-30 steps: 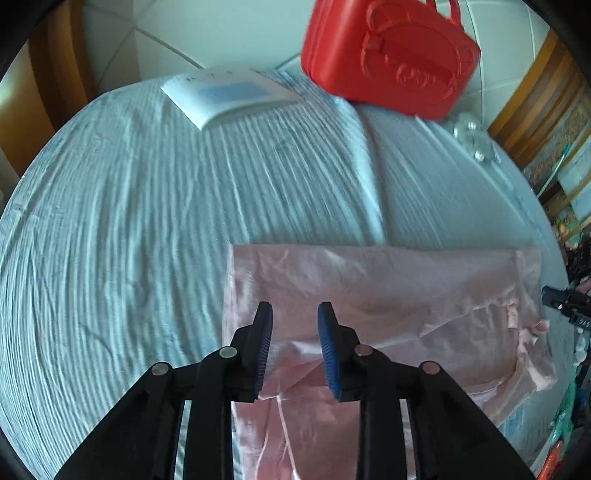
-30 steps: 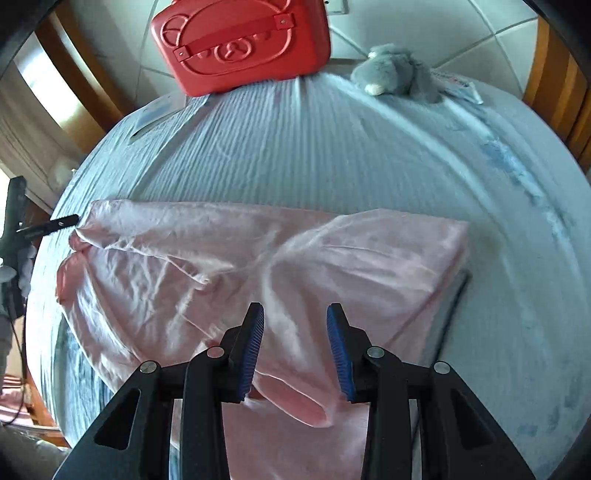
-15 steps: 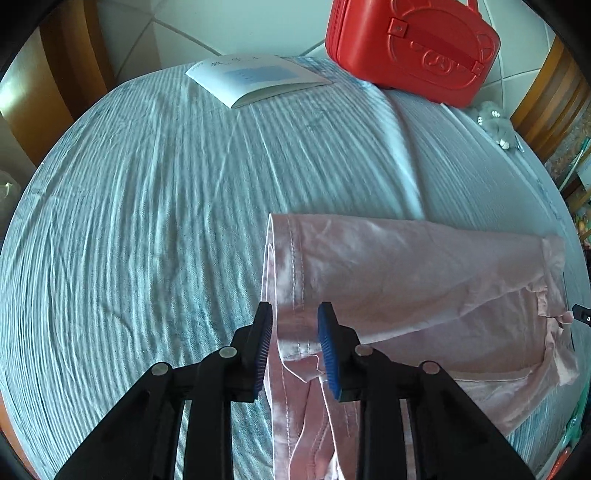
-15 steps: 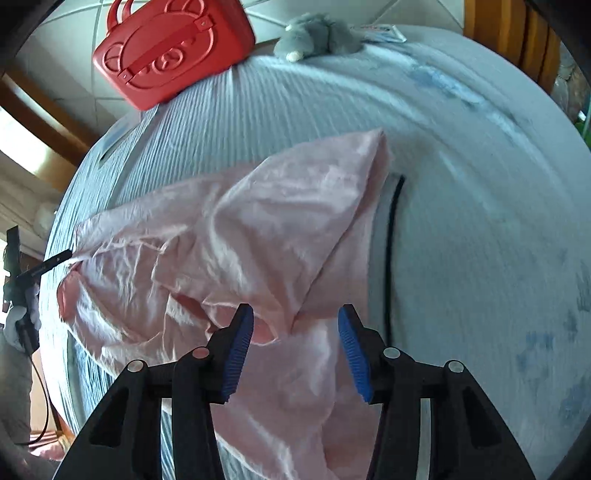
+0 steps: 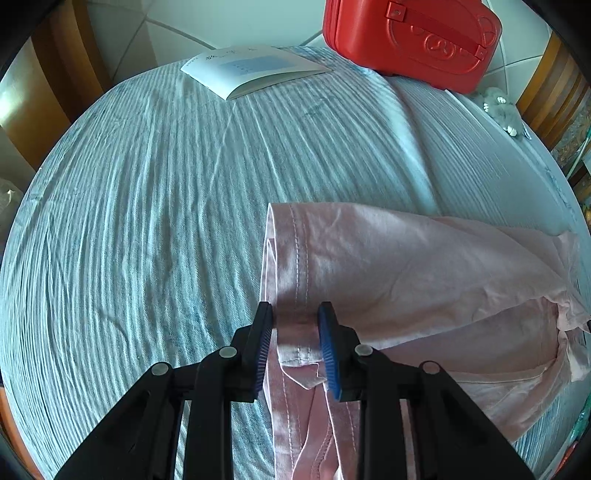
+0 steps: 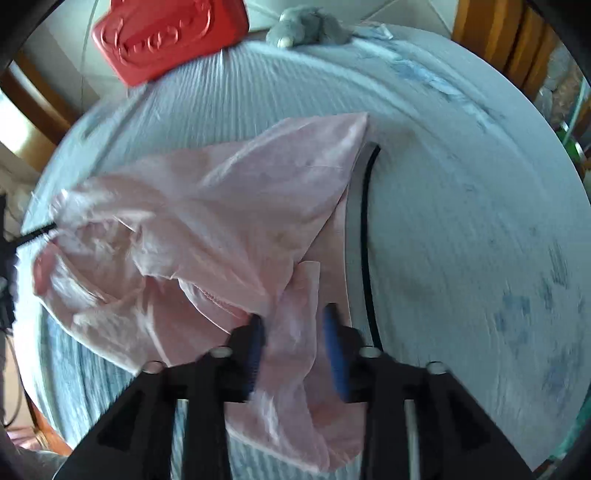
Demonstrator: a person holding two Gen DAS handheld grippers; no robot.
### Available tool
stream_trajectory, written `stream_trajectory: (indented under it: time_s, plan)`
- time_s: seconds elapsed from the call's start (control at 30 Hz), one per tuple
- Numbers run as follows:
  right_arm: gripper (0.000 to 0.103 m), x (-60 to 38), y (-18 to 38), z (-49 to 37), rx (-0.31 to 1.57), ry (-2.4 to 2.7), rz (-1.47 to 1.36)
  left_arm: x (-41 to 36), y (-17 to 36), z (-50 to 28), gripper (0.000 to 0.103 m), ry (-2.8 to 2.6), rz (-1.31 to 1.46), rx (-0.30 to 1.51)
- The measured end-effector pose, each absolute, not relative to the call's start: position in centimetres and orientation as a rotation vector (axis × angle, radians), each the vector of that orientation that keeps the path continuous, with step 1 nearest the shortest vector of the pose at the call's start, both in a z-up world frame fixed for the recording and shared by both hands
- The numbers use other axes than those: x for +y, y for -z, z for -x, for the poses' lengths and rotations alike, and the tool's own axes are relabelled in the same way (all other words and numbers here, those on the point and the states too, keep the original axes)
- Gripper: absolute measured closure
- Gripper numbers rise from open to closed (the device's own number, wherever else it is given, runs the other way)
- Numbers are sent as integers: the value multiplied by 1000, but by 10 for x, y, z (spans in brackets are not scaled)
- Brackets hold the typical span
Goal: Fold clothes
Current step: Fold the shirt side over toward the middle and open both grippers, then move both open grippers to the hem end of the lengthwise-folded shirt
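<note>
A pink garment lies partly folded on the light blue striped bedsheet. In the left wrist view its stitched hem edge lies between the blue pads of my left gripper, which is open and low over the cloth. In the right wrist view the same garment is crumpled, with one corner pointing towards the far side of the bed. My right gripper is open with a loose pink flap between its fingers; this view is motion-blurred.
A red case and a white booklet lie at the far edge of the bed. A grey plush toy sits beside the case. A black cord runs along the sheet right of the garment. Wooden bed posts stand at both sides.
My left gripper has moved to the garment's hemmed left edge. My right gripper has swung right and lower, and the garment's right part has been drawn up into a peak.
</note>
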State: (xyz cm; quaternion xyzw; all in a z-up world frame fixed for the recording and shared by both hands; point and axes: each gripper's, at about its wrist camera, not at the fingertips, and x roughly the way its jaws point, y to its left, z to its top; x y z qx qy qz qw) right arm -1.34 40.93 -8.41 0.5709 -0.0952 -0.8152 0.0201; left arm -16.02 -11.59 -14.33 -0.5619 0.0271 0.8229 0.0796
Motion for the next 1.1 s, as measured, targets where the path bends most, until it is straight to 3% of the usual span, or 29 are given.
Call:
stream_trajectory:
  time_s: [0.27,0.33,0.4,0.67,0.9,1.1]
  plan:
    - [67,417,85,-5,-439,2500,-1756,-118,135,147,77,-2472,1672,81]
    - [57,426,84,-8,-591,2478,-1720,-118,134,144,77,-2469,1674,82]
    - [54,429,83,-12,-677,2407,-1692,-119,132,142,77,-2471,1669,81]
    - [51,424,40,-21,-482,2570,-1538,-119,122,138,77,-2483,1641,83]
    - [52,353,69,19,-157,2475,-1576,-108,133,160,77,-2488,1651,118]
    - [53,351,103,18,9,2446,-1855,-105,131,163,76,-2538,1673,247]
